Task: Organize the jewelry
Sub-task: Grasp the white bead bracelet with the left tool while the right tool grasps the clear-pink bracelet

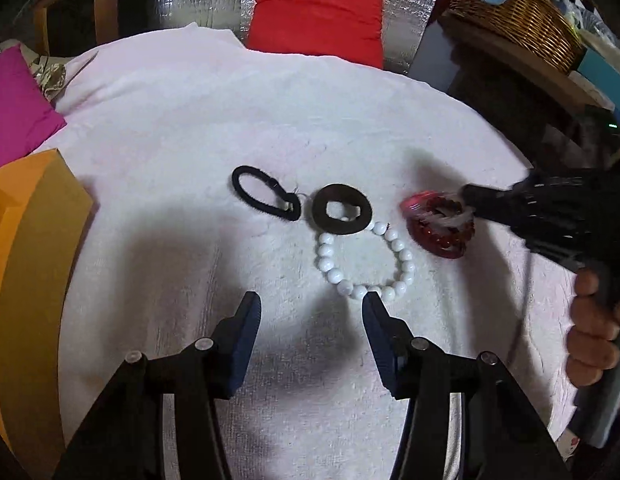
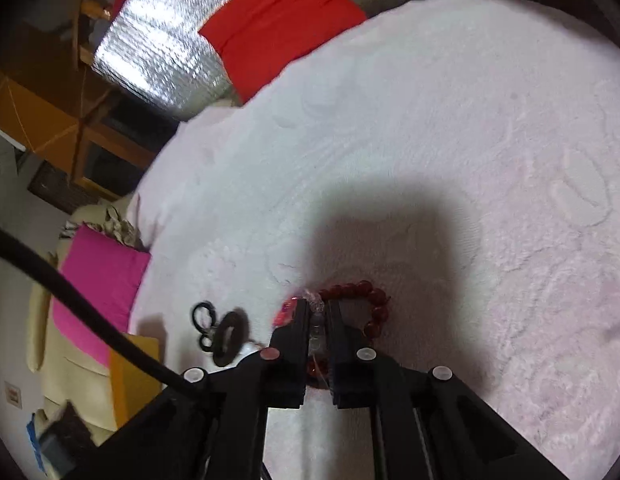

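R gripper (image 2: 317, 316): jaws clamped on red bead bracelet (image 1: 443, 236), which lies on white towel (image 1: 190, 128) right of dark ring (image 1: 341, 209) & white bead bracelet (image 1: 365, 264). L gripper (image 1: 310, 312): jaws wide apart, holding nothing, just short of white beads.

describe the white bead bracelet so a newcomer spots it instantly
On the white towel, look just beyond the open left gripper. The white bead bracelet lies flat there, its far edge under a dark flat ring. It is the only white piece.
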Demonstrator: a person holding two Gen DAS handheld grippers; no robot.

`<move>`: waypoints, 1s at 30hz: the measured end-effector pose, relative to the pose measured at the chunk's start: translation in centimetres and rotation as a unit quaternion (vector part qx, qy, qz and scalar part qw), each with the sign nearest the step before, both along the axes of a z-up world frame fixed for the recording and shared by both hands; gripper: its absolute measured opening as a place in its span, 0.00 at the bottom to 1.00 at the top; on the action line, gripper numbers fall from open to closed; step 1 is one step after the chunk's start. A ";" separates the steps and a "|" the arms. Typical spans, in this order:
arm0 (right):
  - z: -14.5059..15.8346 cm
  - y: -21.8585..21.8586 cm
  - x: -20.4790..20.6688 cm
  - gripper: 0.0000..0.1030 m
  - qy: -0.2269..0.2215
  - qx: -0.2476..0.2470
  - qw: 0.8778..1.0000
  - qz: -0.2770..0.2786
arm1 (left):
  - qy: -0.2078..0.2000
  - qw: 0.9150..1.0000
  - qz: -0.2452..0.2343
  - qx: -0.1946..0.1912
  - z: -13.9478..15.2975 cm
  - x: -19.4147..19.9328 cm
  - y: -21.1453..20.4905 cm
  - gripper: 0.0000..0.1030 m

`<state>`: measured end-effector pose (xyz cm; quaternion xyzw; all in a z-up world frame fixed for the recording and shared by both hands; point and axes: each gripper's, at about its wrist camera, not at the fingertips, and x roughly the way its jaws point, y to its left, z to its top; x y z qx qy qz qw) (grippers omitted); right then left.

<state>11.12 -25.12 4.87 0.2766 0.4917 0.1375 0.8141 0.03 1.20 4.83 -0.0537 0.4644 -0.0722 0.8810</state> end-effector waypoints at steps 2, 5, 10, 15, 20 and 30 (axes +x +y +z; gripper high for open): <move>0.9 -1.2 -0.8 0.08 -0.010 -0.003 1.000 -0.013 | -0.002 1.000 -0.002 -0.002 0.1 -0.2 -0.1 0.52; 1.4 -3.3 -1.8 0.08 -0.009 0.007 0.999 -0.033 | -0.008 1.000 -0.004 -0.006 0.1 -0.3 -0.4 0.53; 1.3 -6.5 -2.8 0.08 0.006 0.005 0.997 -0.074 | -0.001 1.000 -0.009 -0.021 -0.6 0.4 -1.5 0.61; 0.4 -8.8 -3.1 0.08 0.037 -0.012 0.993 -0.110 | -0.003 1.000 -0.010 -0.020 -1.2 1.1 -2.5 0.64; -0.3 -9.6 -3.0 0.08 0.054 -0.008 0.991 -0.119 | -0.012 1.000 -0.012 -0.012 -1.6 1.4 -3.0 0.64; -1.1 -9.5 -3.1 0.08 0.079 -0.007 0.990 -0.120 | -0.027 0.999 -0.015 -0.010 -1.5 1.4 -2.3 0.10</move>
